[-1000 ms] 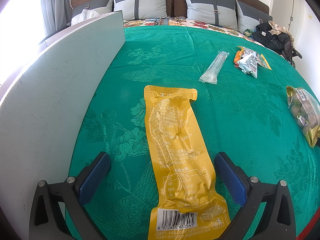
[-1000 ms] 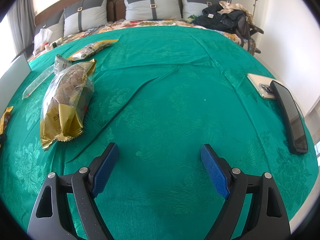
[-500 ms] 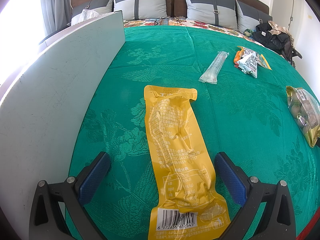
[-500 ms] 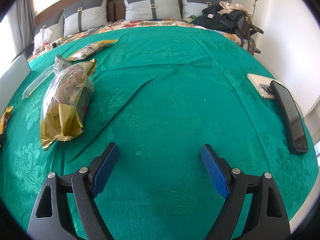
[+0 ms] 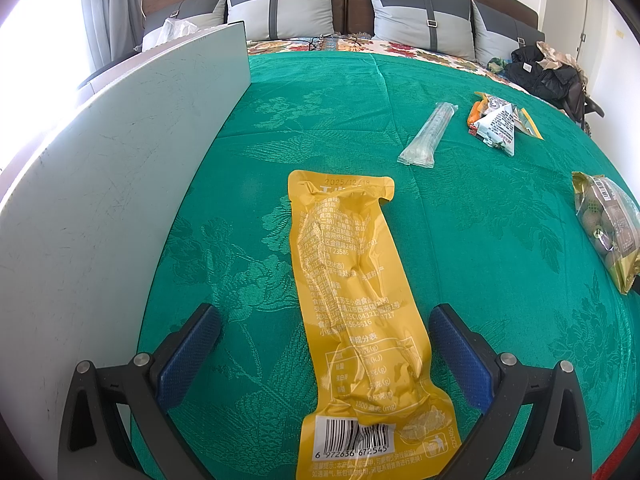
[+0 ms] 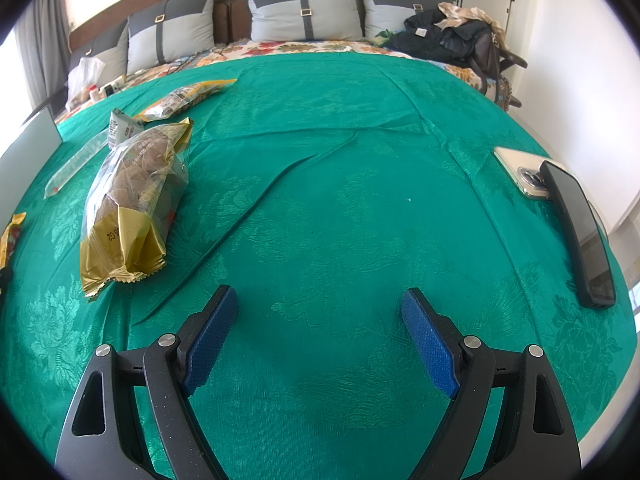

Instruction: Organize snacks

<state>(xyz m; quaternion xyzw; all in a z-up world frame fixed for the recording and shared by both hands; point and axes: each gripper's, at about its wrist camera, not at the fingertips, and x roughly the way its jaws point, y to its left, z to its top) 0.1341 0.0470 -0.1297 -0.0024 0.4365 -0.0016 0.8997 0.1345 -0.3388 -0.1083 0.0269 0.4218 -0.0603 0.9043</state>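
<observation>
Nothing is seen to have changed across the last second in either view; both grippers are held as they were, so the scene is judged to be a pause before a grasp rather than a step under way.

Left gripper (image 5: pixel 324 336): jaws spread wide, nothing held. The yellow snack pouch (image 5: pixel 356 308) lies flat on the green bedspread (image 5: pixel 460 248), lengthwise between the two blue pads, touched by neither (barcode end nearest the camera). A white panel (image 5: pixel 104 184) stands just beside it on the left.

Right gripper (image 6: pixel 320 328): equally wide, empty, only bare bedspread between its pads. The gold bag of round snacks (image 6: pixel 132 200) lies to its left, apart from it.

Farther off, a clear tube packet (image 5: pixel 428 136) and a white-and-orange packet (image 5: pixel 496 124) are noted, still scattered. Two phones (image 6: pixel 560 200) lie at the right edge.

The sorting is judged barely begun. The pouch looks the likely first pick; being thin and slack, it may need pinching across its width.
</observation>
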